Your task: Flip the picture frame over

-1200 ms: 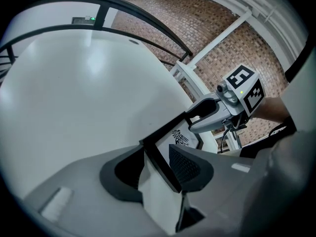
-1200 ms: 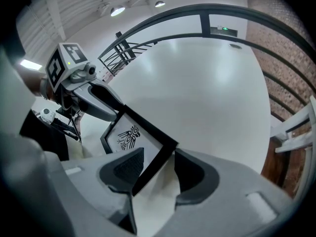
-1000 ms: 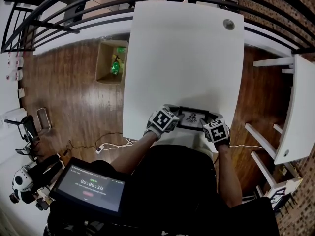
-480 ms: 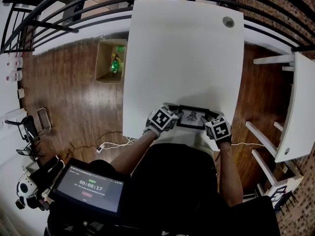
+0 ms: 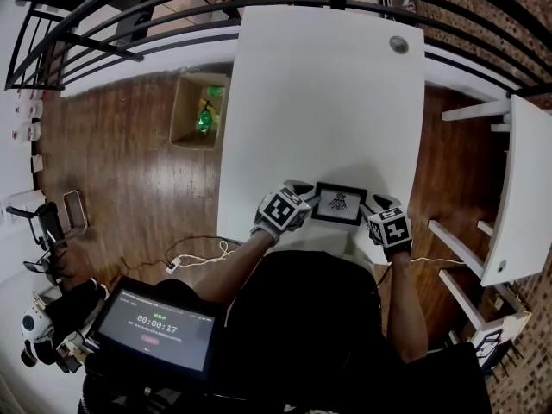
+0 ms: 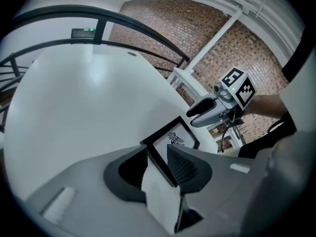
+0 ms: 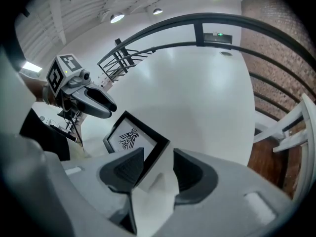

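A small black picture frame (image 5: 339, 203) with a black bird-like print lies picture side up by the near edge of the white table (image 5: 319, 102). My left gripper (image 5: 307, 198) is at its left edge and has just been closing. That rail (image 6: 159, 154) sits between the jaws, and both pads touch it. My right gripper (image 5: 373, 207) is at the frame's right side. Its jaws close around the near right corner (image 7: 154, 147). In each gripper view the other gripper shows beyond the frame: the right one (image 6: 202, 113), the left one (image 7: 101, 105).
The table's far part is bare except for a round cable grommet (image 5: 398, 45). An open cardboard box (image 5: 197, 109) stands on the wood floor to the left. A dark railing (image 5: 129, 24) curves behind. White furniture (image 5: 517, 188) stands to the right. A screen (image 5: 159, 328) hangs low at the left.
The right gripper has shifted a little to the right. More of the frame and its print now shows between the two grippers. The left gripper has stayed in place.
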The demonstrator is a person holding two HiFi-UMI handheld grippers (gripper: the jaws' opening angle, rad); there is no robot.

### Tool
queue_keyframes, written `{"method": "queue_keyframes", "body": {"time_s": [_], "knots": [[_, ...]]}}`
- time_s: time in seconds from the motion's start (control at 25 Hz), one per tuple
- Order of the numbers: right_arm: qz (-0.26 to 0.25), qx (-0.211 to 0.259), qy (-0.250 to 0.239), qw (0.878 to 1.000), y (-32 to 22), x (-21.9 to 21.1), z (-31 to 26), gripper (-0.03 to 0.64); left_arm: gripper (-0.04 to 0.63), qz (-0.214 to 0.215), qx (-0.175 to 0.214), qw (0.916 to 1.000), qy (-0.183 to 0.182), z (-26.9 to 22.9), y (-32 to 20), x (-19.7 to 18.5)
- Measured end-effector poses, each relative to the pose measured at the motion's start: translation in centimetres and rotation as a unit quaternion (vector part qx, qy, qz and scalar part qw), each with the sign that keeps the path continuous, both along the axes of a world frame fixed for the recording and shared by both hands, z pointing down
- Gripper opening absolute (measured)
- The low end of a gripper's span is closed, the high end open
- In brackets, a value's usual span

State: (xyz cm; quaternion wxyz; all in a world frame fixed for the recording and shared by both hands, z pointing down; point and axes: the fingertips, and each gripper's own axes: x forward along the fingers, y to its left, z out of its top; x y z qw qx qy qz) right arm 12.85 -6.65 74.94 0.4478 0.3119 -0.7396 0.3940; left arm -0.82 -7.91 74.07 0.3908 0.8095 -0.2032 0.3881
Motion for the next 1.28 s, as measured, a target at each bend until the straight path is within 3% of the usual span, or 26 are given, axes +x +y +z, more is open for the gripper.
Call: {"method": "queue_keyframes", "body": {"time_s": [0.28,0.6,0.92,1.08,1.28], "knots": [[-0.007,0.039,-0.007,0.999,1.6,-1.8,-2.7,0.176,0.135,0.007,0.039,0.999,0.019,-2.8,2.1,0.6],[-0.027,0.112,-0.007,0.993,5.1,-3.8,-5.6,0.15,0.095,-0.009,0.096,0.9925,0.075,-6.6,6.1,1.4],[-0.035,0.175,-0.034,0.983,10.0,-7.0,-8.5,-0.008,0.015,-0.02,0.132,0.9826,0.129,-9.8,12.0,0.3],[-0.066,0.171,-0.064,0.981,13.7,-9.8,-9.0,-0.008,0.014,-0.043,0.136,0.9773,0.156,-10.9,15.3,-0.4],[-0.127,0.19,-0.085,0.97,15.6,-11.1,-10.5,-0.008,0.014,-0.072,0.175,0.9688,0.16,-12.7,17.2,-0.9]]}}
